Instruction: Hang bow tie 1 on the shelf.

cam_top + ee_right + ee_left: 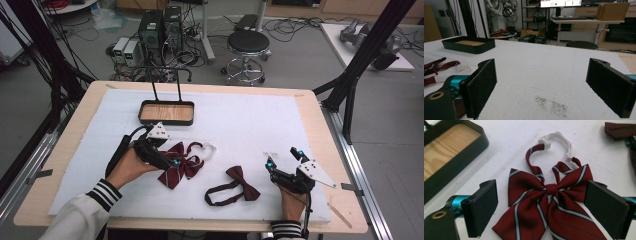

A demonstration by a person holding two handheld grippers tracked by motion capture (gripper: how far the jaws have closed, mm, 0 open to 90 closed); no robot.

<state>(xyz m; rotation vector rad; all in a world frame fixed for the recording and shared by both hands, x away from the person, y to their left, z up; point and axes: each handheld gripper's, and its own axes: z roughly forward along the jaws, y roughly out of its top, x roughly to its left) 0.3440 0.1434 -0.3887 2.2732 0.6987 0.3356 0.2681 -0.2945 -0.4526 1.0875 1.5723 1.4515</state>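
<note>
A dark red bow tie with white stripes (181,167) lies on the white mat, its neck strap ending in a white clasp (207,148). My left gripper (172,161) hovers right over it, open. In the left gripper view the striped bow tie (536,212) lies between the two spread pads (482,205), untouched as far as I can tell. A plain dark red bow tie (243,182) with a looped strap lies to its right. My right gripper (282,156) stands open just right of the plain tie, nothing between its jaws (541,67).
A black tray with a wooden bottom (140,111) and a tall wire handle sits at the back of the mat, also the tray (461,160) and the tray (474,48). White mat (250,120) spreads out behind the ties. A stool and computers stand beyond the table.
</note>
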